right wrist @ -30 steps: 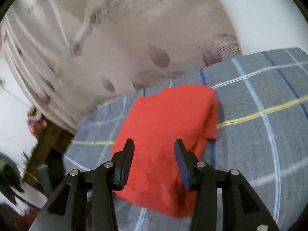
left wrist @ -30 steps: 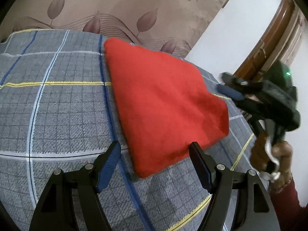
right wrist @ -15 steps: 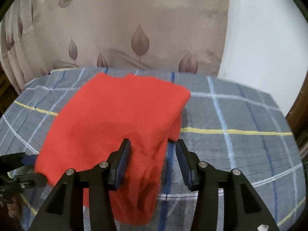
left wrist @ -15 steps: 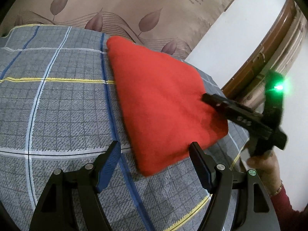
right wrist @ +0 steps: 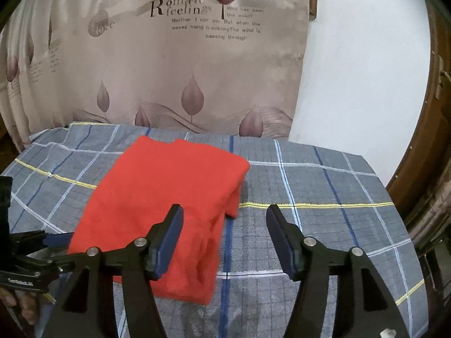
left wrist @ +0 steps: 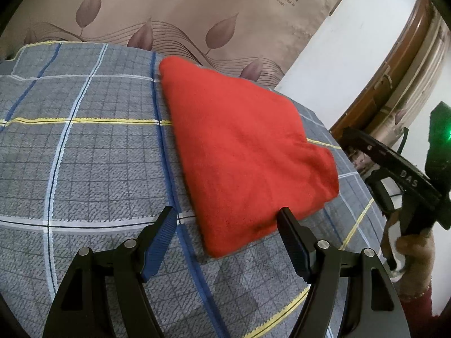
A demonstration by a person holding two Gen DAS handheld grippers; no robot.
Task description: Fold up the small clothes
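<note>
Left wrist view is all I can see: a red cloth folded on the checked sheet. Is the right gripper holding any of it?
Observer: No. The right gripper has its jaws opening and its pads press on nothing. The red cloth lies on the checked sheet below them.
Operator: Is the cloth's edge on that side tidy?
Observer: Not quite. The right wrist view shows stacked layers along it, with a small flap poking out onto the sheet.
Operator: And the far edge?
Observer: From the right wrist it shows a small dip near the middle, not one straight line.
</note>
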